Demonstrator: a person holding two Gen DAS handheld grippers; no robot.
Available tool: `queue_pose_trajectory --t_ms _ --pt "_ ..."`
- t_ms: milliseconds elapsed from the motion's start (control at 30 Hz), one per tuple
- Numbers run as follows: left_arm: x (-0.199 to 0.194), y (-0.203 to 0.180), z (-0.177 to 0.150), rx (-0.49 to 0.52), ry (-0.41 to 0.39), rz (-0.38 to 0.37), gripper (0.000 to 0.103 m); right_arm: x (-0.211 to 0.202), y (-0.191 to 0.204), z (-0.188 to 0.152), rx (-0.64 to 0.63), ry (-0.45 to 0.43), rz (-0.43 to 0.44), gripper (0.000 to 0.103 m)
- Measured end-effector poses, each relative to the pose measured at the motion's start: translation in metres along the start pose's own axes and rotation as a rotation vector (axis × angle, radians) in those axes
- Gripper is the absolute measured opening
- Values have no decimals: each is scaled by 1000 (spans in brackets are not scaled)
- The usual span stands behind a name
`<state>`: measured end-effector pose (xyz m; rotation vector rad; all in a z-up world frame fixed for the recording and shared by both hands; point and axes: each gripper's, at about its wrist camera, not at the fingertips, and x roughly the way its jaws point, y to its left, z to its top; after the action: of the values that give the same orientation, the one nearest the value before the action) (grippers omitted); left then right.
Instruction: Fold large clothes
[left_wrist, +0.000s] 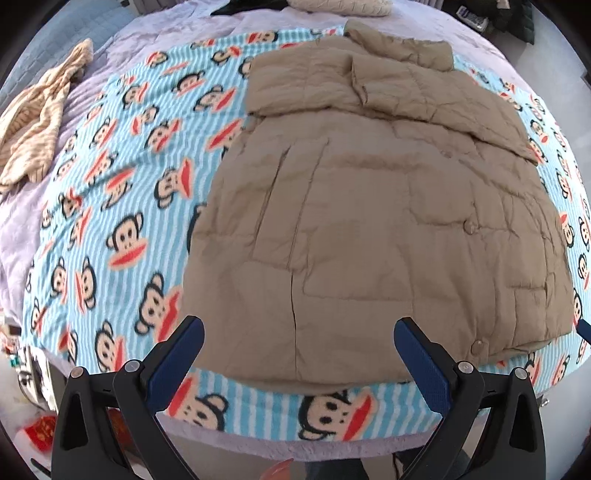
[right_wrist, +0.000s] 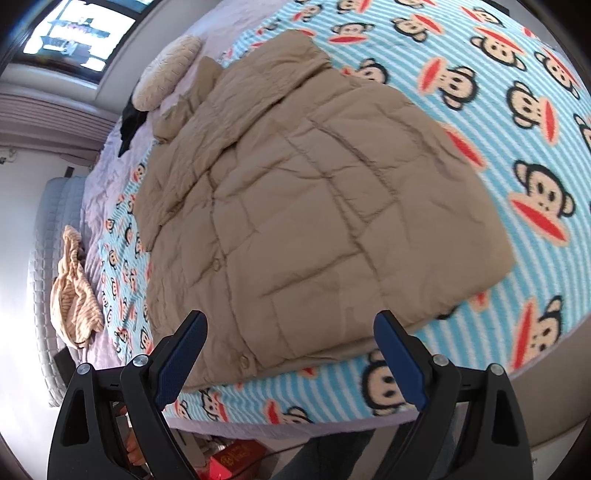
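Note:
A tan quilted puffer jacket (left_wrist: 369, 206) lies flat on a blue striped monkey-print blanket (left_wrist: 122, 177), its sleeves folded across the chest at the far end. My left gripper (left_wrist: 299, 332) hovers open above the jacket's near hem, nothing between its blue pads (left_wrist: 177, 365). In the right wrist view the same jacket (right_wrist: 314, 206) fills the middle on the blanket (right_wrist: 517, 122). My right gripper (right_wrist: 291, 325) stands open over the hem near a snap button, with empty jaws.
A beige striped garment (left_wrist: 40, 122) lies crumpled at the bed's left side, seen also as the striped garment (right_wrist: 74, 299). A cream pillow (right_wrist: 166, 74) and a dark cloth (right_wrist: 131, 122) sit at the head. Red items (right_wrist: 236, 461) lie on the floor below the bed edge.

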<state>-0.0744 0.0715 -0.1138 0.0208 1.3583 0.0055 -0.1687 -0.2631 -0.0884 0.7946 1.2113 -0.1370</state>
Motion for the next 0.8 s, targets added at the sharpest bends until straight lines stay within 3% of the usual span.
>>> queue_pose_trajectory --t_ms 267,433,567,800 --pt "16 14 -19 -76 68 2 103 4 -44 8 141 81 13 93" --pt "24 36 -35 -185 111 -195 103 19 -54 2 199 123 24 93" --pt "33 65 -48 -346 135 -330 103 31 -71 -1 273 158 31 93" --pt "61 94 -59 -497 184 -458 103 36 -102 -6 397 150 75 93"
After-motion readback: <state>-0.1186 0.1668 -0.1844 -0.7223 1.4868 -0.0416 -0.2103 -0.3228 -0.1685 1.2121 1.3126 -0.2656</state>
